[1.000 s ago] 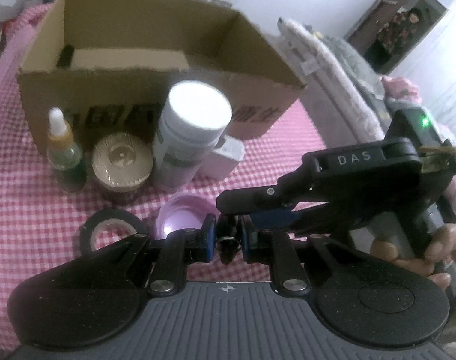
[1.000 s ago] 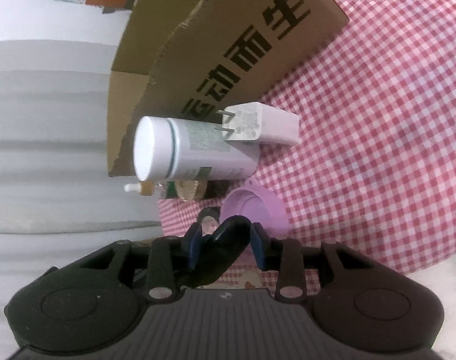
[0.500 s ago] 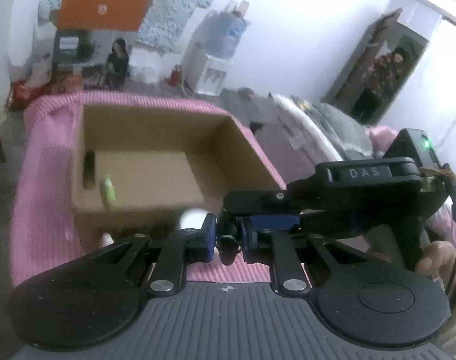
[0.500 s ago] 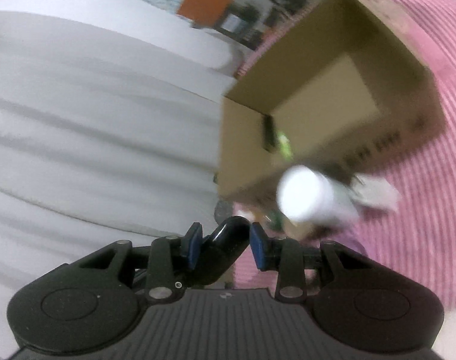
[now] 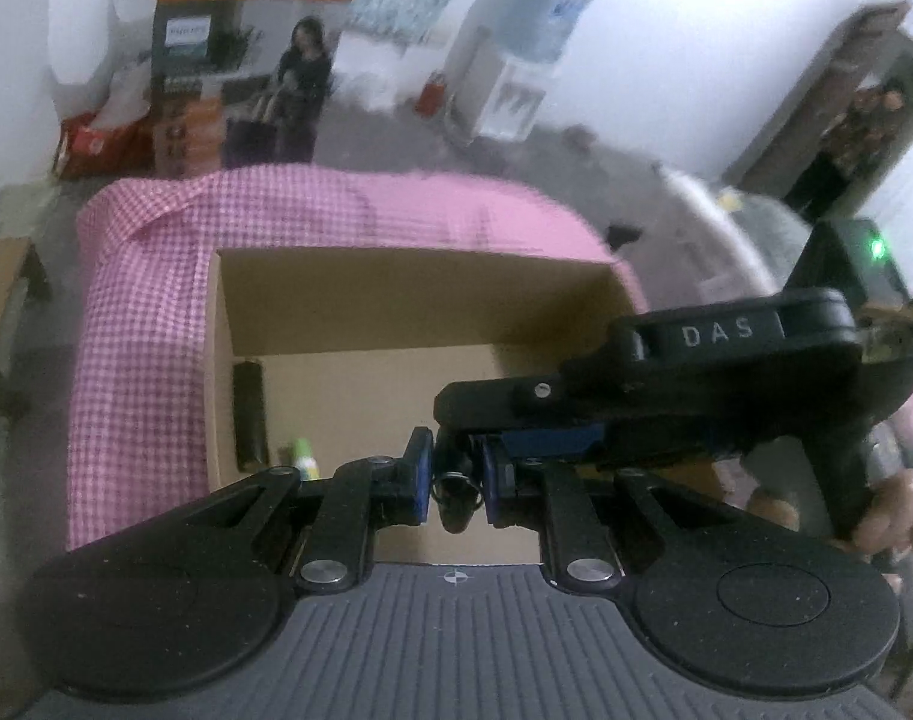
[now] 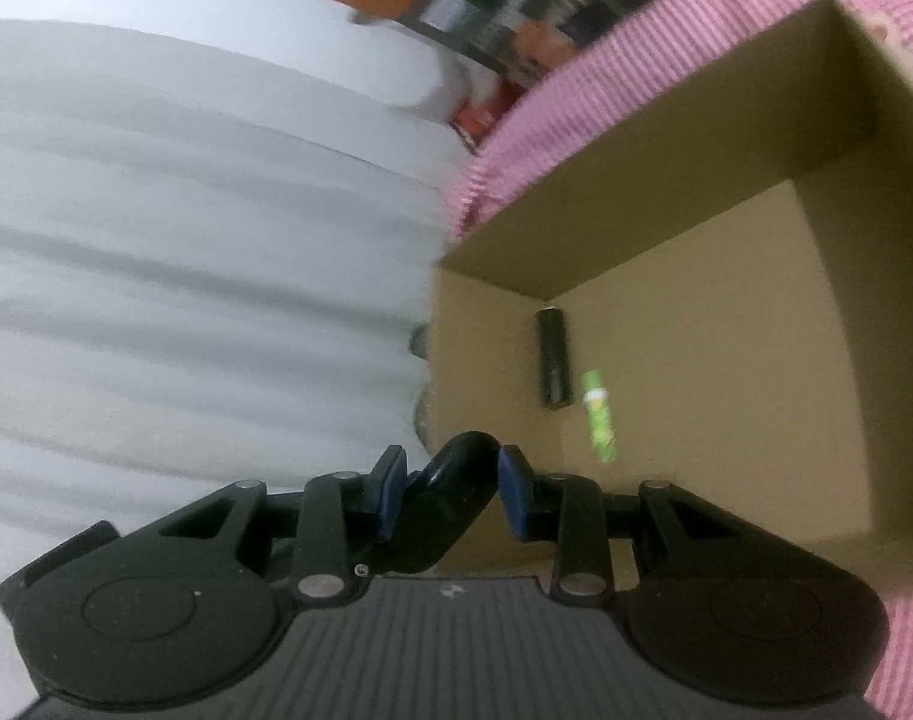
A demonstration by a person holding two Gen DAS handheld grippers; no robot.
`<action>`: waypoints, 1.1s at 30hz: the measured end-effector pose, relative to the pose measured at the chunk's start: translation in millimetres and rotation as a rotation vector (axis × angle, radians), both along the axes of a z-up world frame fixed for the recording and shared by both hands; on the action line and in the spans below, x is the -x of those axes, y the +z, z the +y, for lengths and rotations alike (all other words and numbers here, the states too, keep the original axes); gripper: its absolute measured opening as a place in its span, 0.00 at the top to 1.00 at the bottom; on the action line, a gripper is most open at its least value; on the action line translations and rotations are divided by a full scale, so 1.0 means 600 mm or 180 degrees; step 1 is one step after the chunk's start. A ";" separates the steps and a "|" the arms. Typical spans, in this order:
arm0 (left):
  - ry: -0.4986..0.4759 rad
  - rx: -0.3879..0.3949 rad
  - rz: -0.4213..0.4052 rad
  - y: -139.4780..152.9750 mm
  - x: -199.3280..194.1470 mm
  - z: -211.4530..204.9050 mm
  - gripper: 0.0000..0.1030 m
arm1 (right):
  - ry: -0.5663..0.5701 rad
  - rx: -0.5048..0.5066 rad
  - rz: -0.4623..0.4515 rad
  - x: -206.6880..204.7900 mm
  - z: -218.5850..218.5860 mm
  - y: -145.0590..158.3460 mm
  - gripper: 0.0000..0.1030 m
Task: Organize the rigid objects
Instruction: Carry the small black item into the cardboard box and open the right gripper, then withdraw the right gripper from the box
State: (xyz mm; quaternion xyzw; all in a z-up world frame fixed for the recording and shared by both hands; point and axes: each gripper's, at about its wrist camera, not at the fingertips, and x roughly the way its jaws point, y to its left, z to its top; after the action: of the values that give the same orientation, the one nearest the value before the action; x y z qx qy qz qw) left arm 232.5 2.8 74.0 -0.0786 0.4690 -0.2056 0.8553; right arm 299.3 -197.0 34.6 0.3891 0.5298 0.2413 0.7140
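two hand-held grippers hover above an open cardboard box [image 5: 396, 300] that sits on a pink checked tablecloth [image 5: 138, 330]. the left gripper [image 5: 454, 477] is clamped on a small dark object with a metal ring [image 5: 456, 489]. the right gripper [image 6: 450, 495] is clamped on a glossy black rounded object [image 6: 450, 492]. inside the box, near its left wall, lie a black cylinder [image 6: 553, 357] and, just beside it, a green tube [image 6: 599, 414].
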 end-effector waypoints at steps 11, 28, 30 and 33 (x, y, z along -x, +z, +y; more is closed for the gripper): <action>0.0138 -0.0546 0.0229 -0.064 -0.119 -0.032 0.83 | -0.0106 0.0157 0.0390 -0.179 0.027 -0.115 0.63; 0.0109 -0.0377 -0.0470 0.062 0.028 0.000 0.58 | -0.0201 -0.0063 -0.0316 -0.026 -0.072 0.006 0.63; 0.0088 -0.0345 -0.0573 0.080 0.063 0.006 0.51 | -0.0197 -0.0107 -0.0490 0.023 -0.086 0.034 0.63; 0.0064 -0.0277 -0.0773 0.106 0.121 0.013 0.36 | -0.0193 -0.0137 -0.0715 0.090 -0.100 0.060 0.62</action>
State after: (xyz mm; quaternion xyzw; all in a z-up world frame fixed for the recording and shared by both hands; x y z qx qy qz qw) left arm 160.1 10.8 137.8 -0.0207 0.3697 -0.1845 0.9104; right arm 245.2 -256.9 70.7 0.3907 0.4291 0.2730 0.7673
